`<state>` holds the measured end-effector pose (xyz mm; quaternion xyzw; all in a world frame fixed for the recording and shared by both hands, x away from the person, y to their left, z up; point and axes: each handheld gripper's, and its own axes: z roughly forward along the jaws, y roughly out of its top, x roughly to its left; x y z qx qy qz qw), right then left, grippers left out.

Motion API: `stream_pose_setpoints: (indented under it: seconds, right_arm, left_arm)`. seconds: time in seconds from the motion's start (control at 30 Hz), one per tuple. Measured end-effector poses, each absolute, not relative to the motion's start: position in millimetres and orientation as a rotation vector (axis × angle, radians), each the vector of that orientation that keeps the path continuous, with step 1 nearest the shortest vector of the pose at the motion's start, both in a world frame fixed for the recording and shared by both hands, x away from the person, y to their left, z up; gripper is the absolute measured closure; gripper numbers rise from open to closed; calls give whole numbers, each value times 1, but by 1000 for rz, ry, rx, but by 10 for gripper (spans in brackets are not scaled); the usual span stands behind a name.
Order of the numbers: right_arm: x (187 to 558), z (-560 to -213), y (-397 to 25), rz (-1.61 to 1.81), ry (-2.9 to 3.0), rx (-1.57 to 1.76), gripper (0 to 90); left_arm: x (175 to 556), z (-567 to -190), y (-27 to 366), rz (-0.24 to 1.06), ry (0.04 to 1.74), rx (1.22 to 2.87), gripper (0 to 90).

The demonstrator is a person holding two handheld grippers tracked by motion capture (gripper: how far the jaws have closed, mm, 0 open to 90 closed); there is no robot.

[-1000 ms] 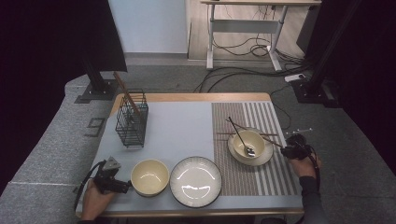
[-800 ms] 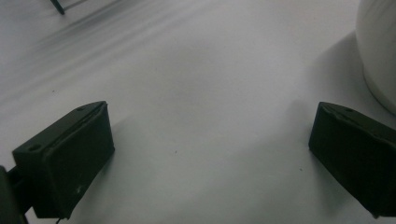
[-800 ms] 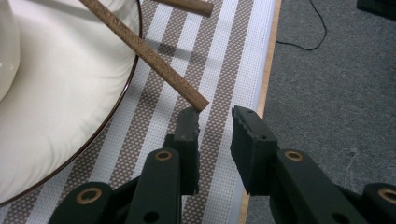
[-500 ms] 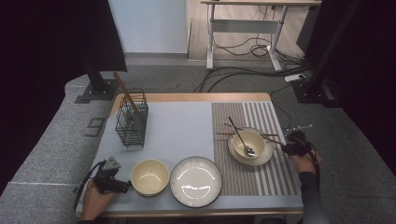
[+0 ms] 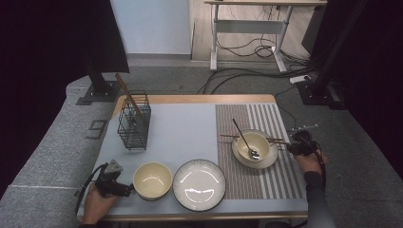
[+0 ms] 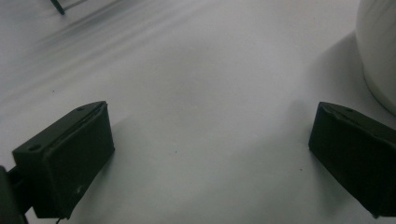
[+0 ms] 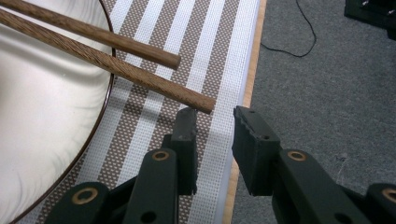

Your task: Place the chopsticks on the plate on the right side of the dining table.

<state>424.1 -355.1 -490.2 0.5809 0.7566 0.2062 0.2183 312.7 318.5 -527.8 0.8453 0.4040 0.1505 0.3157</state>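
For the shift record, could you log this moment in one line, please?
left tongs: open, beside cream bowl | right tongs: open, at chopsticks tip

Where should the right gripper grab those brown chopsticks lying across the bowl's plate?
Probably at the chopsticks' free ends, coming from the table's right edge. Those ends stick out past the plate over the striped mat, with room around them. The right gripper sits just behind the tips, jaws open.

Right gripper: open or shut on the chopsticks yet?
Open. In the right gripper view the right gripper has a clear gap between its jaws, and the chopsticks end just ahead of the left jaw, not between them.
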Motion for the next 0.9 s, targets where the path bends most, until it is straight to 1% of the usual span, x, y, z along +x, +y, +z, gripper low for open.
stream_pose_setpoints:
  seconds: [0.3,0.47,0.57,0.9]
  right_arm:
    - [427,-489,-350,561,2103,1572,687]
    - [424,-488,-347,551,2120,1546,755]
    - [425,-487,-346,546,2124,1534,774]
    - [426,-486,-340,559,2145,1496,780]
  left_arm:
    - [313,-528,318,397,1064,2226,0]
    - [313,-528,318,397,1064,2227,0]
    - [313,-528,318,397,1064,2226,0]
    - [313,-528,318,397,1064,2226,0]
